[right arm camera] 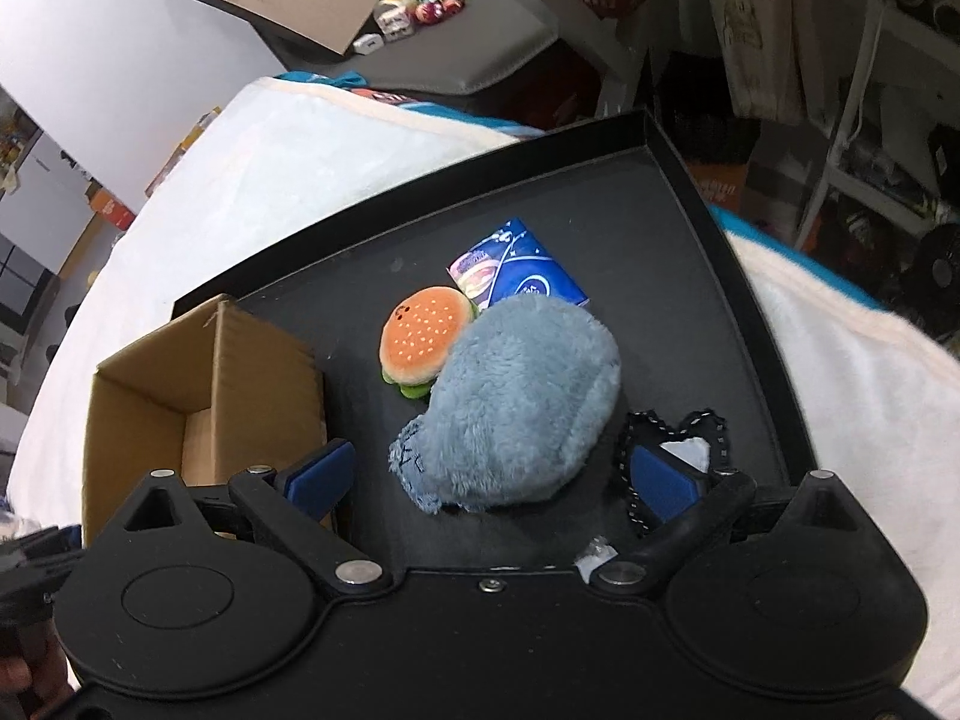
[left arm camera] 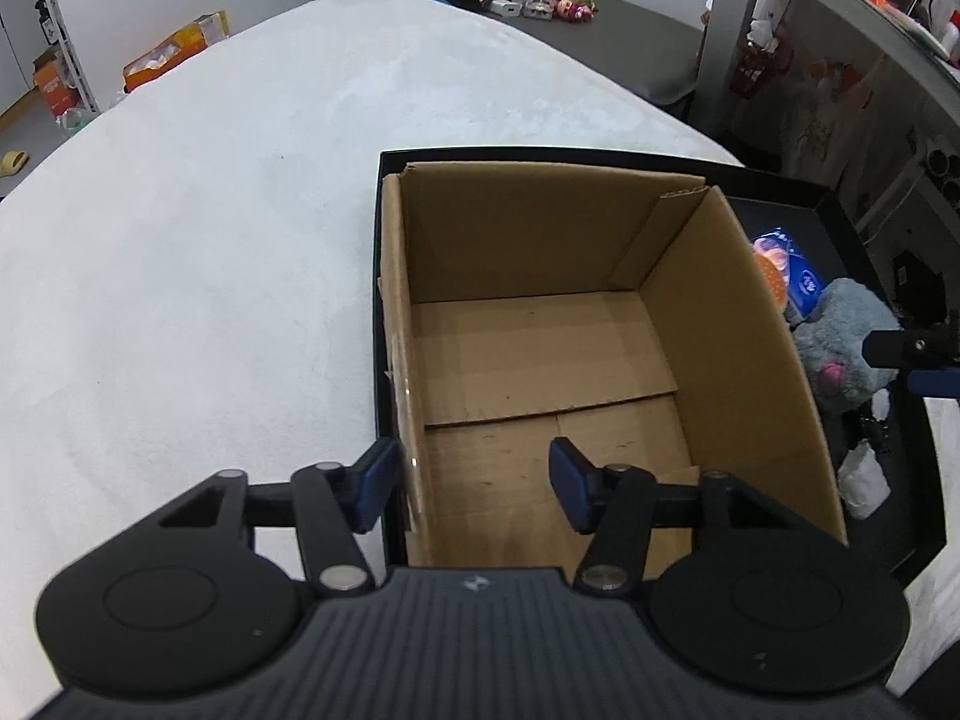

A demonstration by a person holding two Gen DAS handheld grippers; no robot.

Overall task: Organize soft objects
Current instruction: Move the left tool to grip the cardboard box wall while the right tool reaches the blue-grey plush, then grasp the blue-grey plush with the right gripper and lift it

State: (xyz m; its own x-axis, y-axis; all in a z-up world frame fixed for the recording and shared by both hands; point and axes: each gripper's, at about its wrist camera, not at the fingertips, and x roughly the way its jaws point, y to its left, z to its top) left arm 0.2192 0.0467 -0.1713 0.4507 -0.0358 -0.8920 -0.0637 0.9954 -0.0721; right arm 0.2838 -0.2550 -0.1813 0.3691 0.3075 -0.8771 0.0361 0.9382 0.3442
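An open, empty cardboard box (left arm camera: 738,330) stands in a black tray (left arm camera: 540,153). My left gripper (left arm camera: 473,487) straddles the box's near left wall, one finger outside and one inside; the pads do not clamp it, so it is open. On the tray right of the box lie a grey-blue plush (right arm camera: 516,396), a burger plush (right arm camera: 426,339) and a blue packet (right arm camera: 528,273). My right gripper (right arm camera: 492,480) hangs open just above the grey-blue plush, a finger on each side, neither pad touching it. The box (right arm camera: 198,372) shows at the left of that view.
The tray (right arm camera: 660,222) rests on a white fleece blanket (left arm camera: 210,252). A black-trimmed heart-shaped piece (right arm camera: 690,438) and a small white item (left arm camera: 864,480) lie in the tray near the plush. Shelves and clutter stand beyond the bed, at the back and right.
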